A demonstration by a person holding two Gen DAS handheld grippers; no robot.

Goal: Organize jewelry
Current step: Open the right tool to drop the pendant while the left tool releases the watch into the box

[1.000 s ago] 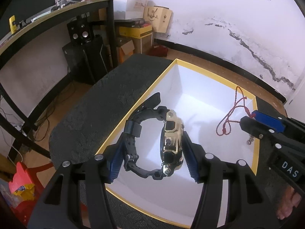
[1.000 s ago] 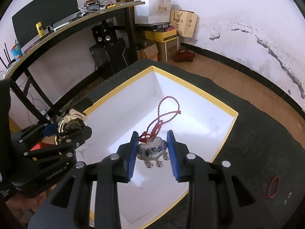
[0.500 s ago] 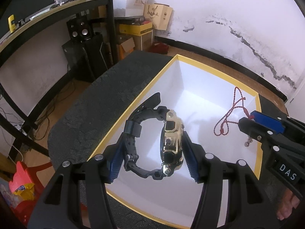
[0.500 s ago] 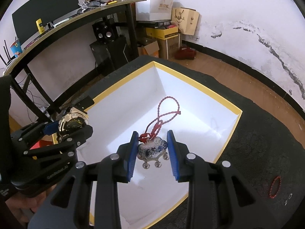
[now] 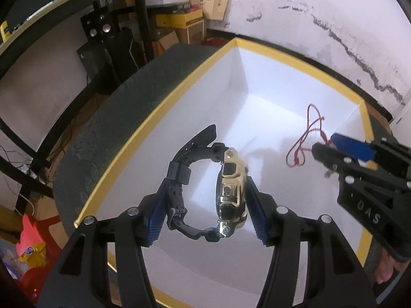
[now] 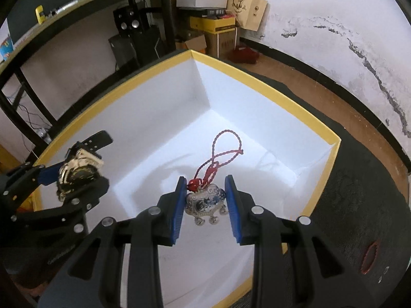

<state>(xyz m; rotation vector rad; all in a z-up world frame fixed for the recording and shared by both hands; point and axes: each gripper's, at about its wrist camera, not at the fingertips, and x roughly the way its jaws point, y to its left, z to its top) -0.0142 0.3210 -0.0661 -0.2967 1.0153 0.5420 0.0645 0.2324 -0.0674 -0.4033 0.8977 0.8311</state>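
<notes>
My left gripper (image 5: pixel 205 205) is shut on a gold watch (image 5: pixel 231 190) with a black strap and holds it above the white box (image 5: pixel 195 77) with a yellow rim. My right gripper (image 6: pixel 205 205) is shut on a silver lock pendant (image 6: pixel 205 202) whose red cord (image 6: pixel 221 154) trails onto the box floor (image 6: pixel 159 133). The right gripper (image 5: pixel 341 154) and cord (image 5: pixel 305 141) also show in the left wrist view. The left gripper with the watch (image 6: pixel 77 172) shows at the left of the right wrist view.
The box sits on a dark grey cloth (image 5: pixel 113 118). A red bead bracelet (image 6: pixel 370 256) lies on the cloth to the right of the box. A black desk (image 6: pixel 77 7), speakers and cardboard boxes (image 6: pixel 218 33) stand behind, near the cracked white wall.
Both grippers have moved forward and lower over the box, keeping their hold on the watch and pendant. The cord now lies further into the box.
</notes>
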